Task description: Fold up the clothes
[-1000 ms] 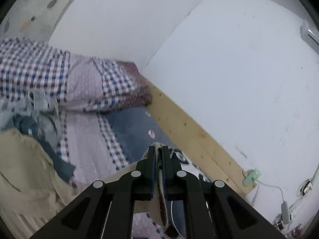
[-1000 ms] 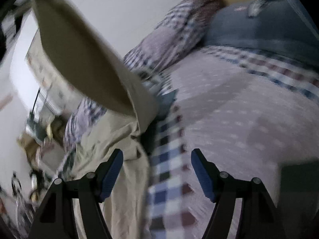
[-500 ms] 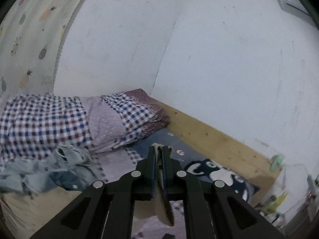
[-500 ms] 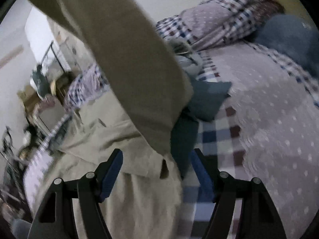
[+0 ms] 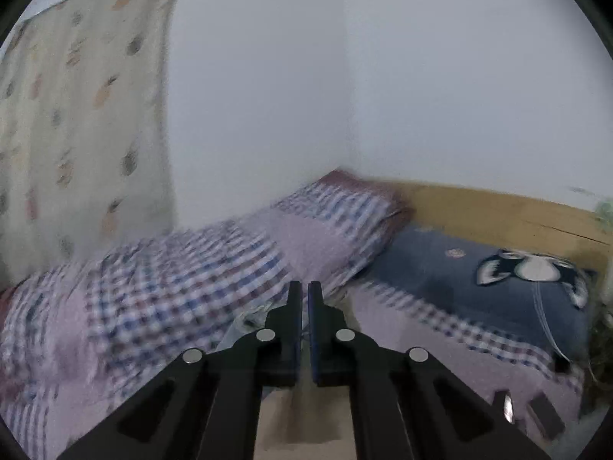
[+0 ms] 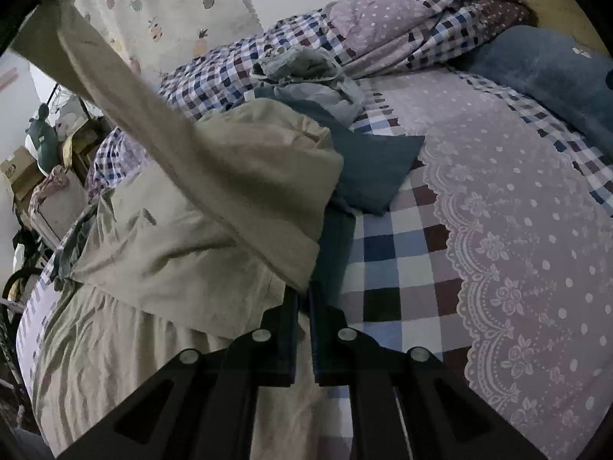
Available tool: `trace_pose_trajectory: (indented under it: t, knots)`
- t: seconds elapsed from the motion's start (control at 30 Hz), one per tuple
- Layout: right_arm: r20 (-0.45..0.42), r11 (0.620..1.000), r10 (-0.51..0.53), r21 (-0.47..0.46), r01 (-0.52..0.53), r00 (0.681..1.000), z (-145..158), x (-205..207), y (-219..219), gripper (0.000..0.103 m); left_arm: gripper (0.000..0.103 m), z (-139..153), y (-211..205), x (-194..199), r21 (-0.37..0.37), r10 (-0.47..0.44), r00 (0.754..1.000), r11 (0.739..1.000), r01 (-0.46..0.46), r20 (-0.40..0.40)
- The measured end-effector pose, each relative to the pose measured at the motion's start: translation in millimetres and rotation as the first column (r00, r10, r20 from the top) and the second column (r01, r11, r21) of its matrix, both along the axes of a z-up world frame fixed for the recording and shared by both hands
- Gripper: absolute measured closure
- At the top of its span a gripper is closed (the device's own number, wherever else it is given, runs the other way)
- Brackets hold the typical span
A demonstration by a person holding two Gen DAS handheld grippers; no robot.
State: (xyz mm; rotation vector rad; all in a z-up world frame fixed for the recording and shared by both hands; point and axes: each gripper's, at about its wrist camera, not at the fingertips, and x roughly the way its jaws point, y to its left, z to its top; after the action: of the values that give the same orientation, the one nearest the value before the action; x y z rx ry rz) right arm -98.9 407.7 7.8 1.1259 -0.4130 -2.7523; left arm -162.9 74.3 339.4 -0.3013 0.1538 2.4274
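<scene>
A bed (image 6: pixel 517 230) with a checked cover fills a white-walled corner. The left gripper (image 5: pixel 301 295) is raised, jaws together on beige cloth. The beige garment (image 6: pixel 214 176) runs diagonally from upper left down to the right gripper (image 6: pixel 302 299), clamped on its lower edge.

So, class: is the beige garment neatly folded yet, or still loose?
Still loose. The beige garment lies rumpled on the bed, one long part stretched up from the right gripper, whose jaws are shut on its edge.
</scene>
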Motion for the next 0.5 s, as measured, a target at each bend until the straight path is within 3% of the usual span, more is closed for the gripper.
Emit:
trace_pose_trajectory:
  t: [0.07,0.13,0.2,0.27,0.3,0.37,0.4,0.43,0.5]
  knots:
    - [0.008,1.0,0.002,-0.002,-0.002,1.0,-2.4,0.3,-0.1,0.099,0.101,-38.3,-19.6,-7.3,-0.053,0.006,0.998,0.999,-0.003,0.057]
    - [0.017,1.0,0.006,-0.006,-0.006,1.0,-5.3,0.6,0.2,0.099,0.101,-98.6,-42.1,-19.2,-0.16,0.105,0.983,0.984,-0.08,0.152]
    - [0.022,1.0,0.011,-0.008,-0.01,1.0,-6.9,0.6,0.0,0.099,0.101,-151.8,-69.7,-20.0,-0.199,0.21,0.943,0.967,-0.16,0.258]
    - [0.026,1.0,0.012,-0.008,-0.012,1.0,-9.1,0.9,-0.2,0.099,0.097,-199.1,-97.4,-16.9,-0.208,0.3,0.884,0.949,-0.238,0.358]
    - [0.028,1.0,0.013,-0.005,-0.013,1.0,-10.2,1.1,-0.6,0.099,0.09,-213.9,-108.6,-12.5,-0.175,0.317,0.856,0.948,-0.268,0.408]
    - [0.029,1.0,0.015,0.001,-0.015,0.999,-11.9,1.1,-2.1,0.099,0.066,-234.1,-123.1,-2.8,-0.067,0.302,0.814,0.948,-0.311,0.497]
    - [0.031,1.0,0.016,0.005,-0.016,0.999,-12.8,0.9,-2.6,0.099,0.042,-239.3,-128.3,3.3,-0.011,0.29,0.798,0.942,-0.335,0.528]
    - [0.033,1.0,0.017,0.008,-0.017,0.999,-13.7,0.5,-3.1,0.099,0.029,-241.3,-129.9,8.8,0.05,0.264,0.793,0.937,-0.347,0.549]
    - [0.037,1.0,0.018,0.014,-0.018,0.999,-15.6,-0.1,-4.0,0.099,0.024,-242.7,-128.1,18.3,0.168,0.196,0.793,0.921,-0.351,0.577]
